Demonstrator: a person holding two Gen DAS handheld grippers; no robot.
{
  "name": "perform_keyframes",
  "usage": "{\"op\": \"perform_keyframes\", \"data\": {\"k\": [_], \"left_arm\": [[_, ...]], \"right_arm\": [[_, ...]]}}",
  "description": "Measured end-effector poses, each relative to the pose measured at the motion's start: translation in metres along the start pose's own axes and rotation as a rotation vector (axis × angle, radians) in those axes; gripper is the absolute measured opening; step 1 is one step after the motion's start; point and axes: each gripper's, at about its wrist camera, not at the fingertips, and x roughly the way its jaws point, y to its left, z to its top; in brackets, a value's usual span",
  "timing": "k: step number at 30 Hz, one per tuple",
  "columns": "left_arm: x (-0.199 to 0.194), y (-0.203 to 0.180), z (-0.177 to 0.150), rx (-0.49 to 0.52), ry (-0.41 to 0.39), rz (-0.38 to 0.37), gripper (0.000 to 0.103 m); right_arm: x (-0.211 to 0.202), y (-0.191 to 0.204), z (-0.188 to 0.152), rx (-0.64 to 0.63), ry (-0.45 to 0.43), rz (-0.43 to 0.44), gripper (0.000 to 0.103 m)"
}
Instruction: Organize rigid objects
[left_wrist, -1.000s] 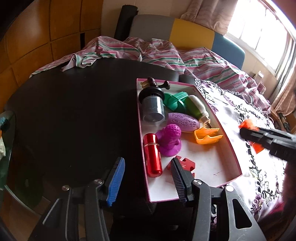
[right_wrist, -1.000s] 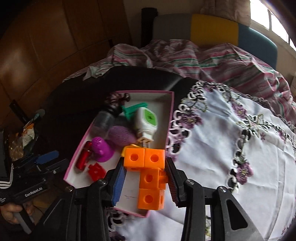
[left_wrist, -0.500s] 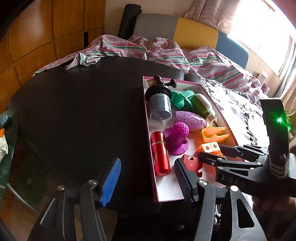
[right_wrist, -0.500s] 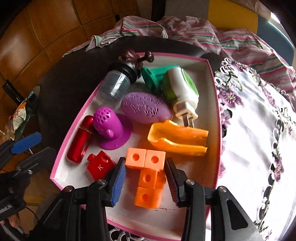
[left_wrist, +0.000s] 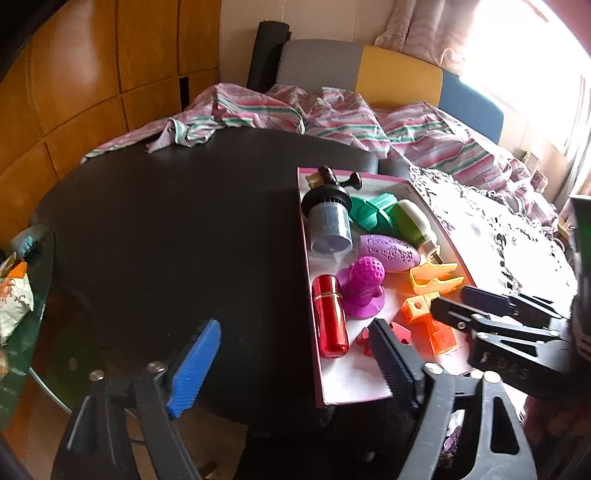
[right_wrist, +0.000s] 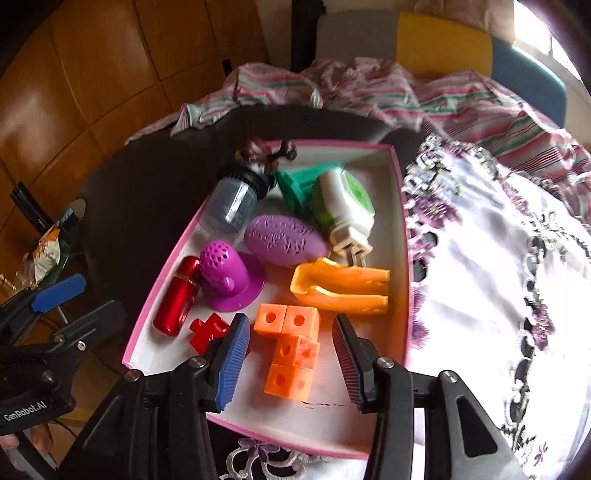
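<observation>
Item: orange block cluster (right_wrist: 290, 349), lying in the pink-rimmed tray (right_wrist: 400, 236), near end. Step: release. Right gripper (right_wrist: 291, 354) jaws opening, pads clear of it; a second ago clamped, above the tray. Left gripper (left_wrist: 291, 354) opening, empty. Next: lift straight out, avoiding red piece (right_wrist: 208, 330).

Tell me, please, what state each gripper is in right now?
Left gripper: jaws opening, nothing held.
Right gripper: jaws opening, pads clear of the orange cube block between them.
</observation>
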Motion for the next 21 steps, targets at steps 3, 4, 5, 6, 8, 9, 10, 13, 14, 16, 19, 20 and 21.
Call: {"op": "perform_keyframes", "data": {"k": [3,4,5,6,8,9,10,13,14,16,19,20,21], "left_arm": [[-0.008,0.0,-0.001,-0.014,-0.029,-0.001,0.102],[-0.011,-0.001,-0.001,-0.017,-0.042,-0.003,0.103],[-0.014,-0.001,-0.001,-0.018,-0.051,-0.005,0.103],[-0.017,-0.003,-0.001,-0.015,-0.057,-0.005,0.103],[-0.021,-0.005,-0.002,-0.009,-0.067,-0.003,0.103],[-0.024,-0.007,-0.002,-0.008,-0.074,-0.001,0.103],[-0.026,-0.008,-0.002,-0.006,-0.083,0.003,0.103],[-0.032,-0.012,-0.003,-0.004,-0.085,0.027,0.103],[-0.034,-0.012,-0.004,-0.008,-0.089,0.02,0.103],[-0.039,-0.011,-0.006,-0.027,-0.108,0.019,0.103],[-0.049,-0.01,-0.008,-0.04,-0.142,0.015,0.103],[-0.051,-0.009,-0.008,-0.046,-0.153,0.014,0.103],[-0.053,-0.009,-0.008,-0.049,-0.16,0.012,0.103]], "right_arm": [[-0.014,-0.001,0.0,0.033,-0.056,-0.039,0.047],[-0.018,-0.001,-0.001,0.051,-0.072,-0.046,0.047],[-0.02,0.0,-0.001,0.069,-0.084,-0.054,0.048],[-0.024,0.0,-0.002,0.084,-0.093,-0.061,0.048],[-0.027,-0.001,-0.004,0.098,-0.107,-0.077,0.048],[-0.03,0.0,-0.005,0.097,-0.112,-0.085,0.048],[-0.032,0.0,-0.005,0.096,-0.115,-0.089,0.048],[-0.039,0.002,-0.01,0.096,-0.128,-0.114,0.048],[-0.041,0.003,-0.012,0.095,-0.139,-0.124,0.048],[-0.047,0.005,-0.016,0.089,-0.166,-0.155,0.048],[-0.052,0.009,-0.02,0.088,-0.196,-0.185,0.048],[-0.053,0.01,-0.021,0.087,-0.201,-0.184,0.048],[-0.054,0.011,-0.021,0.084,-0.203,-0.183,0.048]]}}
